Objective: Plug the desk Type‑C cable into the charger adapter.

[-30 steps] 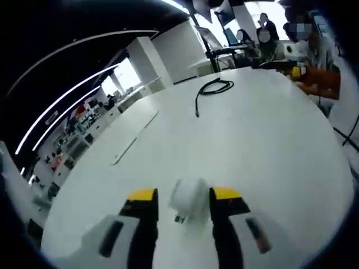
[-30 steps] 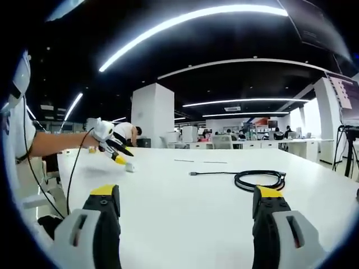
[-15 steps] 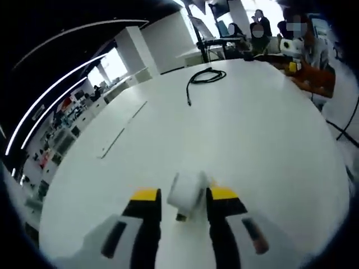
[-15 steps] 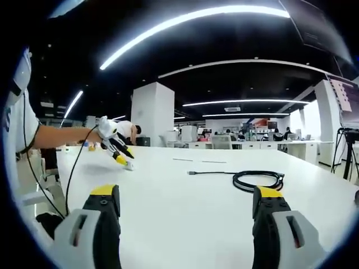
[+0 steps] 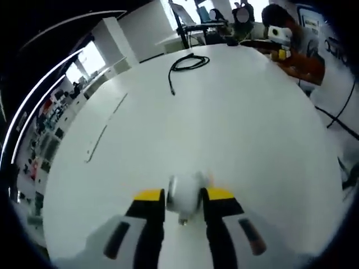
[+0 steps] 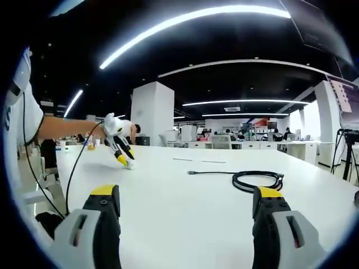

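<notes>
Item, far left: my left gripper (image 5: 182, 196) — jaws drawn in narrow on the white charger adapter (image 5: 183, 192), one yellow-tipped jaw against each flank. The adapter sat low on the white table (image 5: 241, 129), a small metal part showing at its near underside; I could not tell which face held the port. In the right gripper view that same gripper (image 6: 126, 162) stood tipped steeply down, tips at the tabletop, adapter barely visible there.

Risk: the body looked rounded and smooth — I judged it might twist or squirt out between the jaws under a sideways push from the plug. If the port was turned away from the cable, any insertion would miss.

Item, centre: black Type-C cable (image 6: 255, 180), loosely coiled on the table, its plug end (image 6: 191, 173) running straight out to the left, pointing toward the adapter but well apart from it. In the left gripper view the cable (image 5: 185, 63) lay far up the table.

Risk: lifting by the cord behind the plug would likely leave the tip drooping; the coil might drag and pull it off line.

Item, right: my right gripper (image 6: 185, 210) — jaws spread wide, holding nothing, short of the cable.

Risk: closing askew on so small a plug, I reckoned, could flick it away.
</notes>
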Motion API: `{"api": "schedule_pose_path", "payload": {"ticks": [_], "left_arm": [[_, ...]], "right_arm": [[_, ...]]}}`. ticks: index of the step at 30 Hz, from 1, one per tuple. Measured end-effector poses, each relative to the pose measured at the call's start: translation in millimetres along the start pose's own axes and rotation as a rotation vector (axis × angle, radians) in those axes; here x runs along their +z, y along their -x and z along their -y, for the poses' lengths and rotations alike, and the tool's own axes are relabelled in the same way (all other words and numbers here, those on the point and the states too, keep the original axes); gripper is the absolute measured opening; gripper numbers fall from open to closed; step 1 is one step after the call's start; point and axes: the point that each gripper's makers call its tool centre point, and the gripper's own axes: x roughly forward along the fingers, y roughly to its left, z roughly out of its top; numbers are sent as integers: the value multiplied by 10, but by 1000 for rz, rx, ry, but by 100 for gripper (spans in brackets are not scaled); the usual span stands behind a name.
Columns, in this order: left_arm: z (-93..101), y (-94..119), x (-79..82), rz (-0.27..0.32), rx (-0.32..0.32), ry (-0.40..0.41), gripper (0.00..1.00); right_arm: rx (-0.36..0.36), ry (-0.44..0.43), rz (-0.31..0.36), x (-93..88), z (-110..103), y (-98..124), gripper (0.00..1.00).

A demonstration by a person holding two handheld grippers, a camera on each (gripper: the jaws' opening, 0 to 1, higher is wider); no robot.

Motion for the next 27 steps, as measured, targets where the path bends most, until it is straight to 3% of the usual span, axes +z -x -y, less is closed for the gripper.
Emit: {"api": "schedule_pose_path", "payload": {"ticks": [13,19,22,27], "left_arm": [[113,-90,7,-100,-125,-4,25],[129,-128,-17,-183,-205,13,24],[49,-137,-64,-206,-228,18,24],[127,-164,-50,-258,-262,22,24]], "right_arm": [[7,0,-3,-10,-25,-7,100],[9,-3,-2,-10,-28,-8,100],[10,-4,-3,-17,-29,-10,100],[16,-7,-3,-15,-47,-20,100]]}}
